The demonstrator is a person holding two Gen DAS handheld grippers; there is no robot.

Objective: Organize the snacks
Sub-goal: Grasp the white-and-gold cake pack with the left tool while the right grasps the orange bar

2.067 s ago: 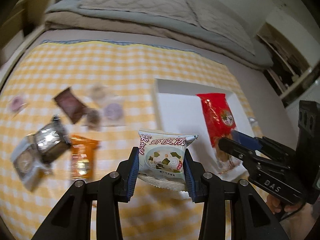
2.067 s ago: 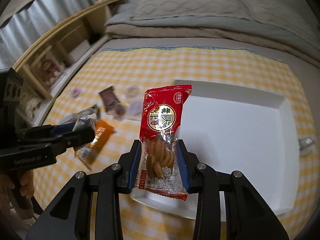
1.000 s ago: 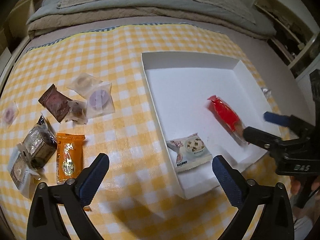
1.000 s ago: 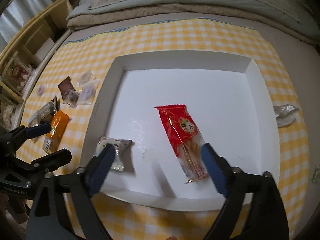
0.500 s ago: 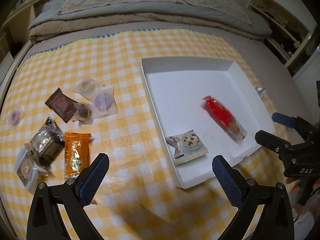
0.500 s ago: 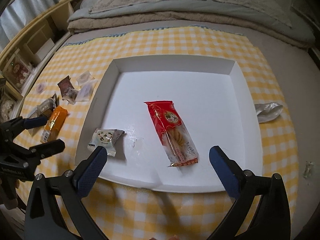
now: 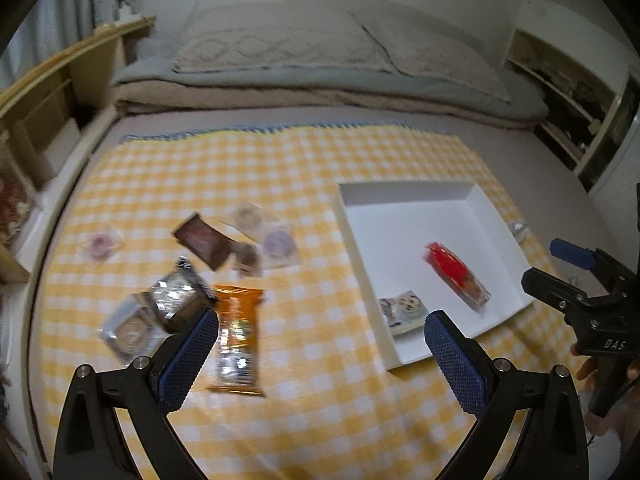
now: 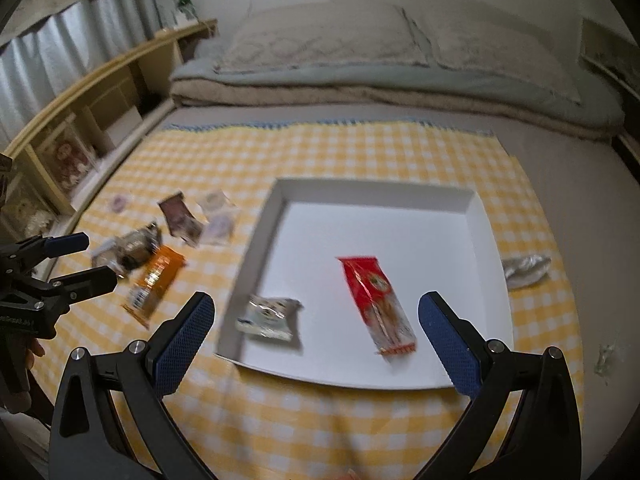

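Both grippers, left gripper (image 7: 320, 332) and right gripper (image 8: 316, 312), gape wide, grasping nothing. Glossy red packet (image 8: 378, 300) and small pale pouch (image 8: 268, 314) lie flat inside the white cardboard tray (image 8: 490, 264), near edge.

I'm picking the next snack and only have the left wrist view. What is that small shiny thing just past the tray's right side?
Observer: A crumpled silver wrapper. It lies on the checked cloth, just outside the white tray.
Operator: Anything else loose on that side?
Observer: Yes, a small pale scrap on the bare bed, past the cloth's edge.
Operator: Is the right gripper free?
Observer: Yes. The right gripper is wide open with nothing between its pads.
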